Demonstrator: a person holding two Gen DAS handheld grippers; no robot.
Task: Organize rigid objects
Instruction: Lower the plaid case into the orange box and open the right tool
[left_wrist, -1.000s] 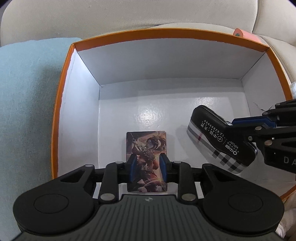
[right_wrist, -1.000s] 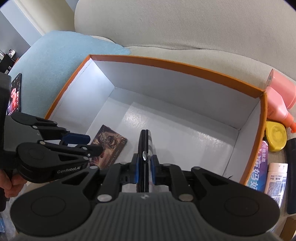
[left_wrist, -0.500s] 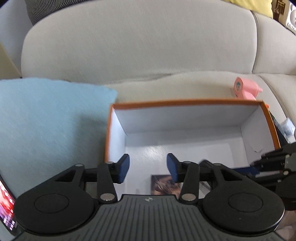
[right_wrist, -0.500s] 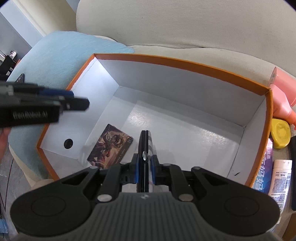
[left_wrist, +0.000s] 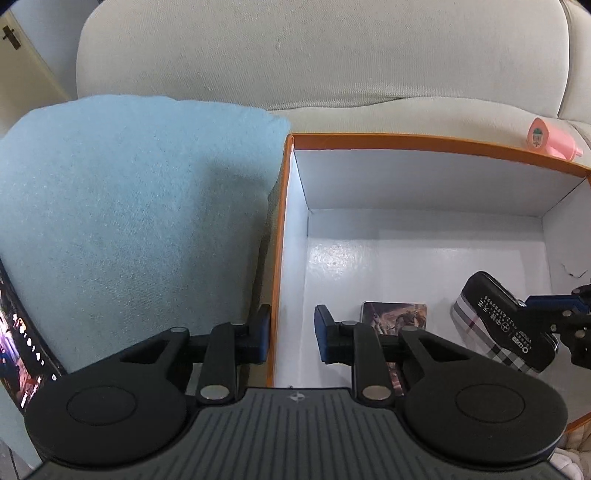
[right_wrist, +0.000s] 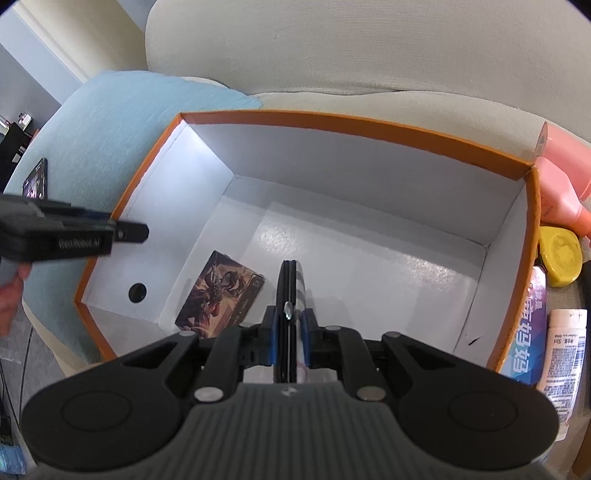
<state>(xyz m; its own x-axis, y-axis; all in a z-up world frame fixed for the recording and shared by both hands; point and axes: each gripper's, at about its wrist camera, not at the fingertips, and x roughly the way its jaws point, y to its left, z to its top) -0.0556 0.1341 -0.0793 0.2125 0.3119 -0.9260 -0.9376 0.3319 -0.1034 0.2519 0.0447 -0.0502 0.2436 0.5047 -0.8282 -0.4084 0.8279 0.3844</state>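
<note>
An orange-rimmed white box (left_wrist: 406, 139) (right_wrist: 332, 120) sits on the sofa seat. A picture card (left_wrist: 395, 314) (right_wrist: 218, 295) lies flat on its floor near the left front corner. My left gripper (left_wrist: 291, 334) (right_wrist: 129, 232) hovers above the box's left wall. Its jaws are closing, a gap still shows, and nothing is between them. My right gripper (right_wrist: 290, 332) (left_wrist: 554, 314) is shut on a flat black and plaid case (right_wrist: 291, 280) (left_wrist: 491, 321), held on edge low inside the box, right of the card.
A light blue cushion (left_wrist: 129, 203) lies left of the box, with a lit phone (left_wrist: 18, 350) (right_wrist: 37, 181) at its left edge. Right of the box are a pink bottle (right_wrist: 557, 192), a yellow lid (right_wrist: 559, 254), a purple pack (right_wrist: 528, 332) and a white bottle (right_wrist: 561, 350).
My left gripper let go of the card, which now lies on the box floor. It rose and shifted left over the box wall, opening wide and then narrowing. The right gripper stayed put.
</note>
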